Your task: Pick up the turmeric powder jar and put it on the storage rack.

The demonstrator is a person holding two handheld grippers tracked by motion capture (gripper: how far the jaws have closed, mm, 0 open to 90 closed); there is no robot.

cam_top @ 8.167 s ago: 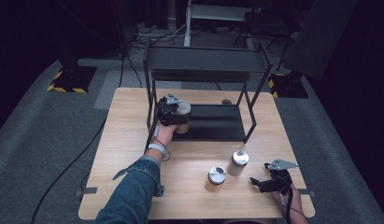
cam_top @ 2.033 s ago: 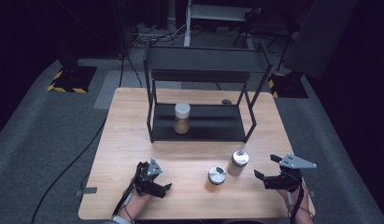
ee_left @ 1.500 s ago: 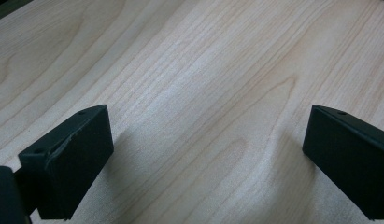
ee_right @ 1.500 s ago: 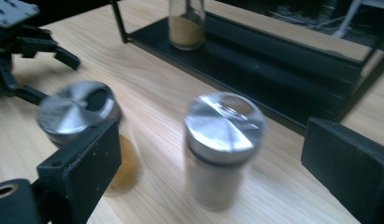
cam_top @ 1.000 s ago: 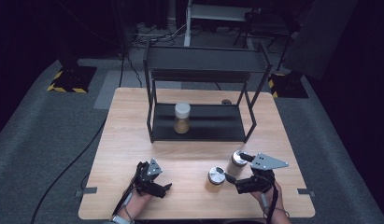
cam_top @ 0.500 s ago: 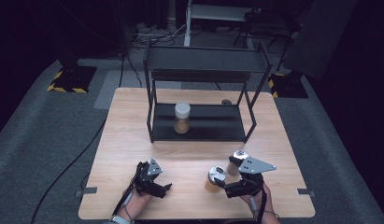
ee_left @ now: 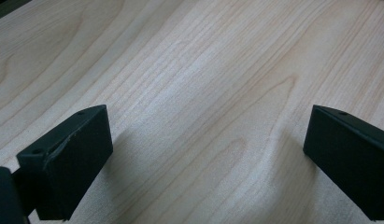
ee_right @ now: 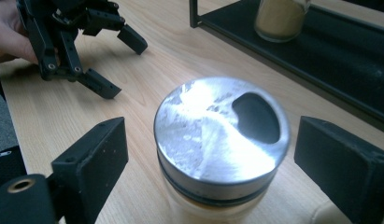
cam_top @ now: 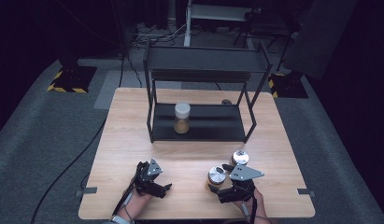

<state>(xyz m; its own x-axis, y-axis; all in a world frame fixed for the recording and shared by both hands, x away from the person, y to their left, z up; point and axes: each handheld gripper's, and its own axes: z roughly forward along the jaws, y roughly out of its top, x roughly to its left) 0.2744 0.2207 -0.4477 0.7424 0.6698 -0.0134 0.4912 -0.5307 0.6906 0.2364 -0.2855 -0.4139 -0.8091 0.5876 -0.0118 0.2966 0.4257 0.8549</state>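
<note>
On the wooden table (cam_top: 133,121), near the black rack (cam_top: 203,93) holding one jar (cam_top: 181,117), my right gripper (ee_right: 213,163) has come down around the near metal-lidded jar (ee_right: 221,140), jaws just closing but not touching, while my left gripper (ee_left: 203,154) rests open.

left gripper (cam_top: 154,182) jaws wide; right gripper (ee_right: 213,158) jaws closing, apart

Dim, dark surroundings; glare on the jar lid (ee_right: 221,128); soft focus.
</note>
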